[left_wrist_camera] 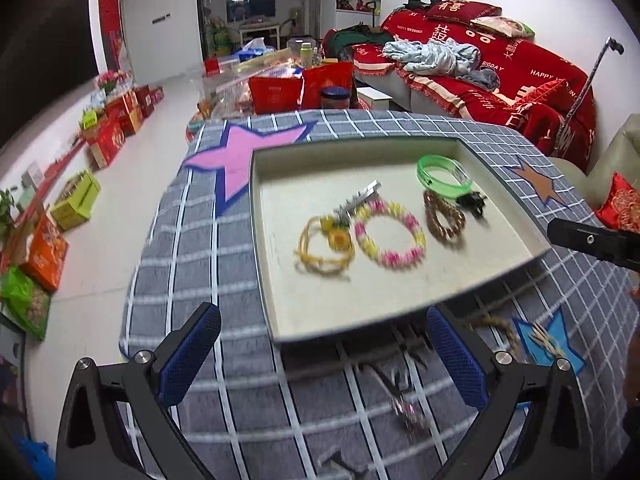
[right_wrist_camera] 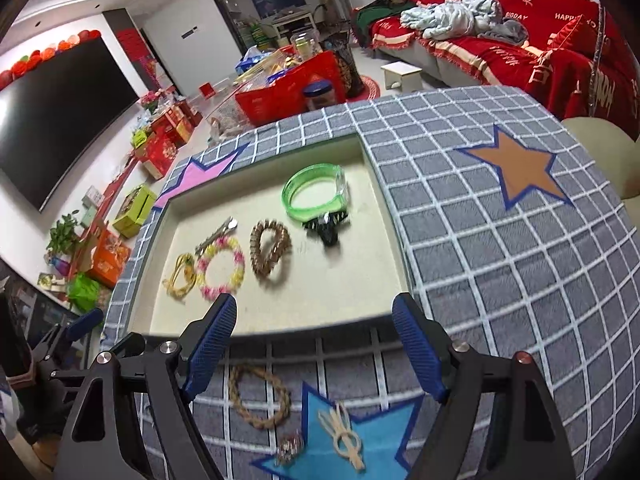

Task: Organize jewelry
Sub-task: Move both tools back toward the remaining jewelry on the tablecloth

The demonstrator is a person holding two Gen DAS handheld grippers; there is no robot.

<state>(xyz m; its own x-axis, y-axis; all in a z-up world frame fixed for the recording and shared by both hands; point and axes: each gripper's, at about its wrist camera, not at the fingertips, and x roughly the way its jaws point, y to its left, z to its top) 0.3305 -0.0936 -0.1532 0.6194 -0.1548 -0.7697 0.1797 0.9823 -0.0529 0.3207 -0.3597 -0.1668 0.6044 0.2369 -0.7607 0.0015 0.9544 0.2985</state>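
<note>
A shallow cream tray (left_wrist_camera: pixel 304 308) (right_wrist_camera: pixel 256 320) lies on the grey checked cloth. Inside it are a green bangle (left_wrist_camera: pixel 442 174) (right_wrist_camera: pixel 316 192), a black claw clip (left_wrist_camera: pixel 472 201) (right_wrist_camera: pixel 326 230), a brown bead bracelet (left_wrist_camera: pixel 442 220) (right_wrist_camera: pixel 270 250), a pink-yellow bracelet (left_wrist_camera: pixel 390 234) (right_wrist_camera: pixel 220 266), a yellow cord bracelet (left_wrist_camera: pixel 324 250) (right_wrist_camera: pixel 180 278) and a silver hair clip (left_wrist_camera: pixel 360 198) (right_wrist_camera: pixel 216 234). My left gripper (left_wrist_camera: pixel 324 354) stands open at the tray's near rim. My right gripper (right_wrist_camera: pixel 316 340) stands open, empty, over that rim. On the cloth lie a braided rope bracelet (right_wrist_camera: pixel 260 398), a cream knotted cord (right_wrist_camera: pixel 344 438) and a small beaded piece (right_wrist_camera: pixel 290 450).
A blurred dark necklace (left_wrist_camera: pixel 400 396) lies on the cloth between my left fingers. The right gripper's black body (left_wrist_camera: pixel 596 240) enters at the left wrist view's right edge. A red sofa (left_wrist_camera: pixel 500 64), a low table with red bags (right_wrist_camera: pixel 292 88) and boxes along the wall (left_wrist_camera: pixel 112 136) surround the table.
</note>
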